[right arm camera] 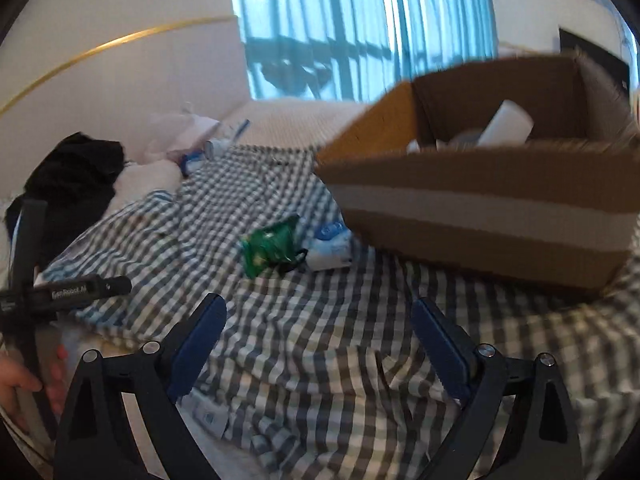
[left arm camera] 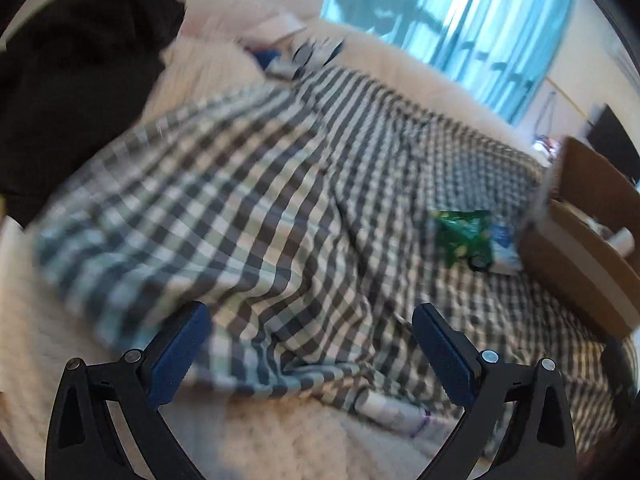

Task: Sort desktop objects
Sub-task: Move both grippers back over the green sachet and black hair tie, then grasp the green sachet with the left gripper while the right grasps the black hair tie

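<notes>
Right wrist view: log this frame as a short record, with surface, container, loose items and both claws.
surface: checked cloth, rumpled
container: cardboard box on the cloth, open, white bottle inside
loose items: green packet and white-blue pack, side by side left of the box
right claw: open, empty, above the cloth
left claw: open, empty
blur: some

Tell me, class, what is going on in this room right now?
A person is tidying loose items off a bed covered with a checked blanket, using a handheld claw in each hand. Both the left claw and the right claw are open and empty. A cardboard box on the blanket already holds a few white containers. A green packet and a white-and-blue pack lie beside the box.
</notes>
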A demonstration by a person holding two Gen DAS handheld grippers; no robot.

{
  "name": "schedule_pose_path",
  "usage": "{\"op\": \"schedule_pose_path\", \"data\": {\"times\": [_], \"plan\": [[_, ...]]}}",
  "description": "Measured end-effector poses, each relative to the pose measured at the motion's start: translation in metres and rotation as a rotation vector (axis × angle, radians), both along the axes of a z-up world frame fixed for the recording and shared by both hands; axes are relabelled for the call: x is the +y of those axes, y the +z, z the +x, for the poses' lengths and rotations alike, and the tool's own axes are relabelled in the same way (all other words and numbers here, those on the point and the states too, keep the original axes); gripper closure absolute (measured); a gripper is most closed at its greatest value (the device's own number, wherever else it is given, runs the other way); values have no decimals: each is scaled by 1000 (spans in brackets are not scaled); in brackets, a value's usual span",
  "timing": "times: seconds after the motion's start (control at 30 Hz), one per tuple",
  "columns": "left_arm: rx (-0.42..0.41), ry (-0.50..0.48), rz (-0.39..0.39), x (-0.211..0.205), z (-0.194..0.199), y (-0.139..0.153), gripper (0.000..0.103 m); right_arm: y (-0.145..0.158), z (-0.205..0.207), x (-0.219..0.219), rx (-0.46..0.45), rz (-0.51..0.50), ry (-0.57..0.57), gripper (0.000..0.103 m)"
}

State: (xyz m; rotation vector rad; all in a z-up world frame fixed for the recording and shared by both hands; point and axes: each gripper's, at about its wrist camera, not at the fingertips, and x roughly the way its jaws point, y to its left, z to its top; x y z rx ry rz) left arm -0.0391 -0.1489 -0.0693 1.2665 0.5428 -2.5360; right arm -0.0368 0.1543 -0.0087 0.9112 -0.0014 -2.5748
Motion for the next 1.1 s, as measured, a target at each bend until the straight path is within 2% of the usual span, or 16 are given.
{"op": "schedule_pose_path", "data": {"times": [0.07, 0.13, 0.2, 0.27, 0.37, 0.5, 0.63, 0.77, 0.87, 0.9, 0.93, 0.97, 1.0, 1.1], "plan": [[6, -11, -10, 6, -13, -7, 0, -6, -15, 2, -21, -57, -5, 9], [18, -33, -55, 15, -23, -13, 0, -15, -27, 2, -15, -60, -22, 9], [21, -81, -87, 27, -36, -17, 0, -24, -34, 0, 7, -43, -34, 9], [27, -125, -109, 39, -51, -20, 0, -35, -46, -6, -9, -1, -45, 9], [29, -156, -137, 56, -75, -24, 0, -39, -55, -11, 4, 32, -72, 9], [42, -184, -107, 74, -105, -32, 0, -43, -66, -16, 24, 68, -82, 9], [42, -225, -81, 93, -122, -43, 0, -51, -75, -14, 19, 60, -108, 13], [64, -246, 4, 106, -133, -45, 0, -60, -78, -11, 6, 75, -119, 13], [82, -244, 38, 111, -149, -46, 0, -62, -81, -8, -13, 63, -128, 13], [86, -262, 59, 112, -154, -48, 3, -63, -81, -7, -14, 63, -127, 13], [83, -286, 81, 114, -158, -51, 27, -63, -81, -8, -14, 66, -125, 13], [71, -307, 90, 115, -161, -54, 44, -64, -81, -9, -14, 69, -120, 13], [60, -316, 76, 115, -161, -55, 55, -64, -81, -10, -13, 70, -113, 13], [83, -330, 87, 109, -150, -52, 59, -64, -84, -17, -15, 82, -90, 13]]}}
